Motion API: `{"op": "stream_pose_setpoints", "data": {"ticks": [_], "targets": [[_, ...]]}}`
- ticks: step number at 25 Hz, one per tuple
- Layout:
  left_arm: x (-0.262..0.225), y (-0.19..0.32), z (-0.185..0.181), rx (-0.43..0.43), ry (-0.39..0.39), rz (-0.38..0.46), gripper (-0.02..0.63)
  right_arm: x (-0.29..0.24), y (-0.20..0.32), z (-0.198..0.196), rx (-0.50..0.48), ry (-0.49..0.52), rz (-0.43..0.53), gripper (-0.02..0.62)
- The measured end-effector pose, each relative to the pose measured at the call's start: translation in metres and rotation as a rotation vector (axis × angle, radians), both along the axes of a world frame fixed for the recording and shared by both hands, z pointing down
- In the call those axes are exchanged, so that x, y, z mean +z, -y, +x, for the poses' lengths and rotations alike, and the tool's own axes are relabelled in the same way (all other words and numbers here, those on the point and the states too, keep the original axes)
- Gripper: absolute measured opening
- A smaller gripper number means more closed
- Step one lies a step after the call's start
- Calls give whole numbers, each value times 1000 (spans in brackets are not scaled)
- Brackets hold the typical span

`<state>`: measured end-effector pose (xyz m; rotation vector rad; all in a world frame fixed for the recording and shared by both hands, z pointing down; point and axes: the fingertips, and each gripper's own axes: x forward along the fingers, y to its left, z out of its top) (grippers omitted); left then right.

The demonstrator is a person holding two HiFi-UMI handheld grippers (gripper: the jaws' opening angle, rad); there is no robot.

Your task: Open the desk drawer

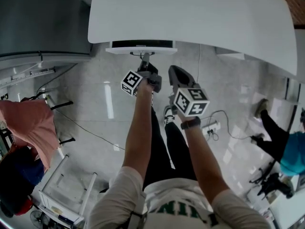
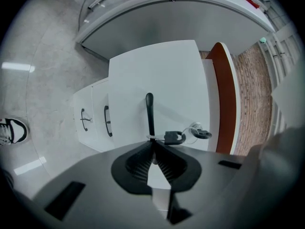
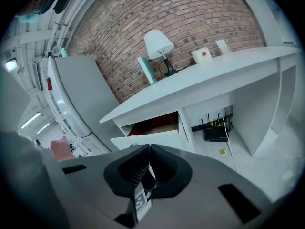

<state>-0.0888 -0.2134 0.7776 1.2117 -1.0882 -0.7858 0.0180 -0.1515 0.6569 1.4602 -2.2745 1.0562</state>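
The white desk (image 1: pixel 190 13) fills the top of the head view. Its top drawer (image 1: pixel 140 48) stands pulled out a little; the right gripper view shows the drawer (image 3: pixel 152 136) with a red-brown inside. My left gripper (image 1: pixel 145 61) is shut on the end of the black drawer handle (image 2: pixel 149 111), and its jaws (image 2: pixel 152 140) meet around it. A key with a black tag (image 2: pixel 175 137) hangs from the lock beside the handle. My right gripper (image 1: pixel 174 73) hovers just right of the left one. Its jaws (image 3: pixel 148 149) are shut with nothing between them.
Two lower drawers with black handles (image 2: pixel 107 120) sit under the top one. A lamp (image 3: pixel 159 46) stands on the desk and a router (image 3: pixel 217 135) lies beneath it. A power strip (image 1: pixel 212 127) lies on the floor. People stand at left (image 1: pixel 28 123) and right (image 1: pixel 290 151).
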Motion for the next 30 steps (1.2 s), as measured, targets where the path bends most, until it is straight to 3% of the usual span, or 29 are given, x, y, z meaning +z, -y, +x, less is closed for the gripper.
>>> {"op": "stream_pose_setpoints", "data": {"ticks": [30], "targets": [[3,-85,-5,-48,-1,-23,18,-6,-38,-1,-59,-5,13,2]]}}
